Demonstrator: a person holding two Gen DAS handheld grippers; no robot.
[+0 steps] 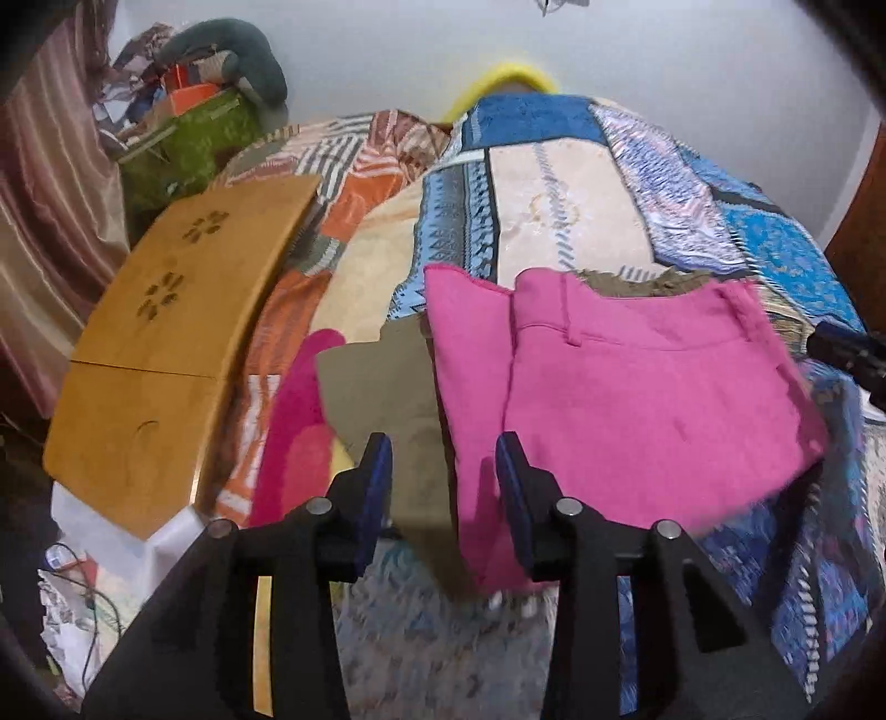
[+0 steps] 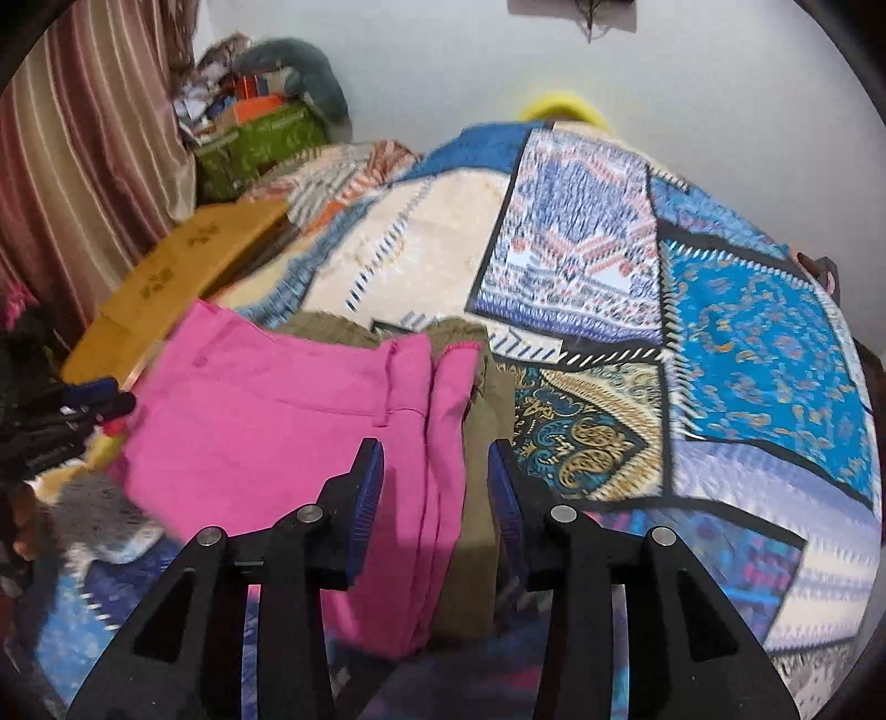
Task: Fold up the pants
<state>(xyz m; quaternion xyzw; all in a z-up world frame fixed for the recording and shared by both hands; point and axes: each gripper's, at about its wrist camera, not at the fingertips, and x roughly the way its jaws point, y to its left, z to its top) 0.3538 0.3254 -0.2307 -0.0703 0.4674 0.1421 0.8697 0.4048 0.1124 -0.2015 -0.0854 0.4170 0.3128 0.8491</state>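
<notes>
Folded pink pants (image 1: 637,399) lie on the patchwork bedspread (image 1: 565,199), on top of folded olive-brown pants (image 1: 387,387). My left gripper (image 1: 443,476) is open and empty, hovering over the pink pants' left edge. In the right wrist view the pink pants (image 2: 288,432) lie left of centre, with the olive pants (image 2: 482,443) showing along their right edge. My right gripper (image 2: 436,482) is open and empty, over that right edge. The left gripper (image 2: 83,399) shows at the far left there; the right gripper (image 1: 847,349) shows at the far right of the left wrist view.
A wooden lap table (image 1: 166,343) lies on the bed's left side. A green bag (image 1: 194,138) and piled clutter stand at the back left by a striped curtain (image 1: 50,183). A white wall (image 1: 609,50) is behind the bed.
</notes>
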